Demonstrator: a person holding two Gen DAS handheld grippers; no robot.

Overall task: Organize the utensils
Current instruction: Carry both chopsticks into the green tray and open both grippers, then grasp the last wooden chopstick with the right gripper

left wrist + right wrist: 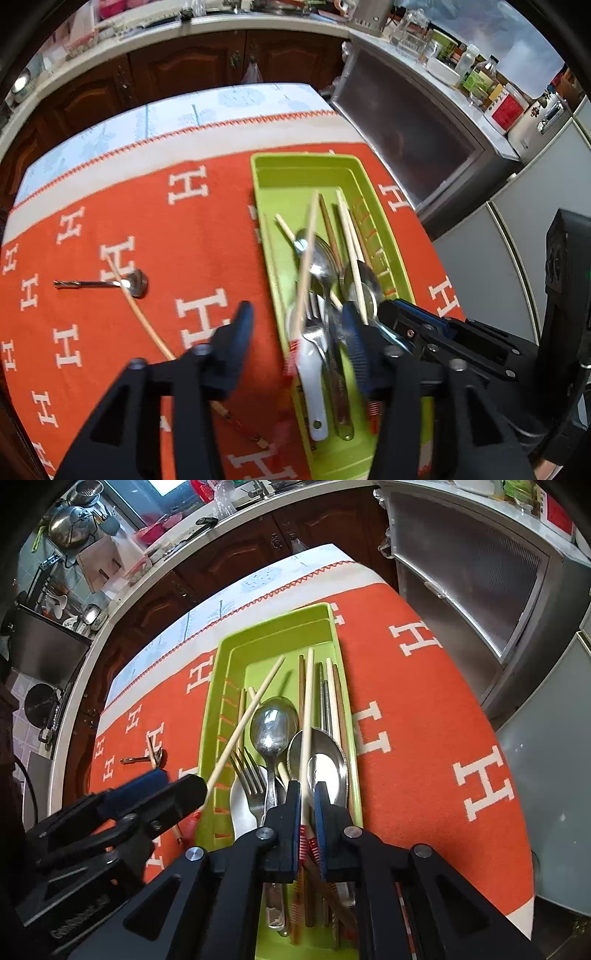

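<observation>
Green tray holds spoons, fork, chopsticks.

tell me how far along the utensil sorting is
Mostly done: the green tray already holds spoons, a fork and several chopsticks. In hand: the right hand-held gripper is shut on a wooden chopstick over the tray; the left hand-held gripper is open. Left: a small spoon and a chopstick on the orange cloth.
</observation>
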